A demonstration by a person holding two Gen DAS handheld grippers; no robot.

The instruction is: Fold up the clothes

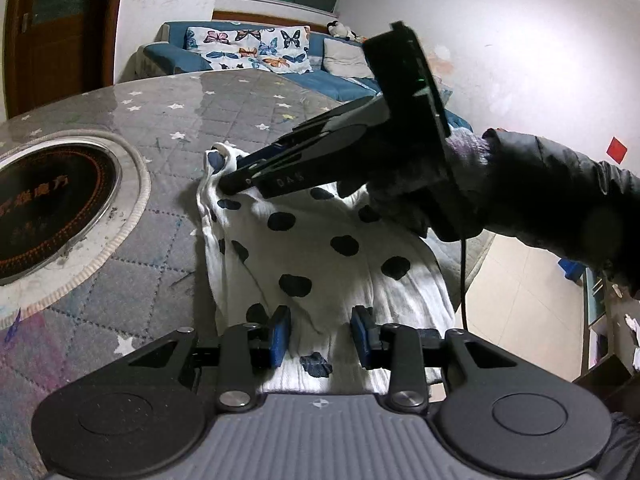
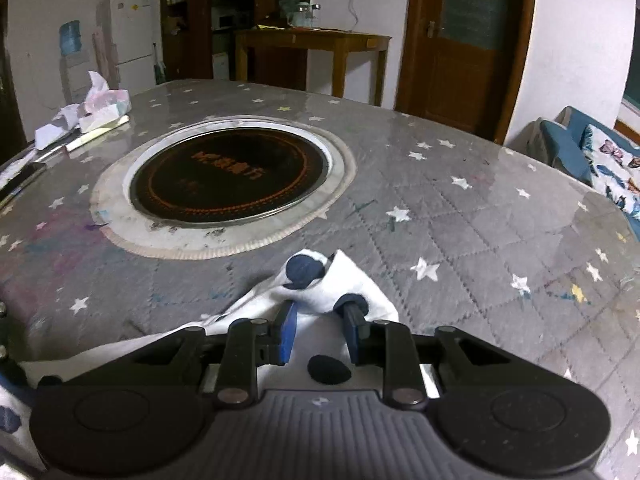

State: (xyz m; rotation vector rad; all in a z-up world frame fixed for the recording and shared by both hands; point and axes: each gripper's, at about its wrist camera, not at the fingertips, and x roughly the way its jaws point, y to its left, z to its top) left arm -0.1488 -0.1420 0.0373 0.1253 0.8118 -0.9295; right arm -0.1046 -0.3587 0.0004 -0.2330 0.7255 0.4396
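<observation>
A white garment with dark blue dots (image 1: pixel 320 248) lies stretched on the grey star-patterned table cover (image 1: pixel 224 96), near the table's right edge. My left gripper (image 1: pixel 321 332) is at its near end, with bunched cloth pinched between the blue pads. At the far corner my right gripper (image 1: pixel 224 182), held in a gloved hand with a dark sleeve (image 1: pixel 540 192), clamps the fabric. In the right wrist view that corner of the garment (image 2: pixel 316 284) rises in a crumpled peak between the pads of the right gripper (image 2: pixel 320 330), a little above the table cover (image 2: pixel 460 220).
A round black hob (image 2: pixel 232 184) is sunk into the table's middle, just past the garment's far corner. A tissue pack and crumpled paper (image 2: pixel 104 108) lie at the far left edge. A blue sofa with a butterfly cushion (image 1: pixel 248 52) stands behind the table.
</observation>
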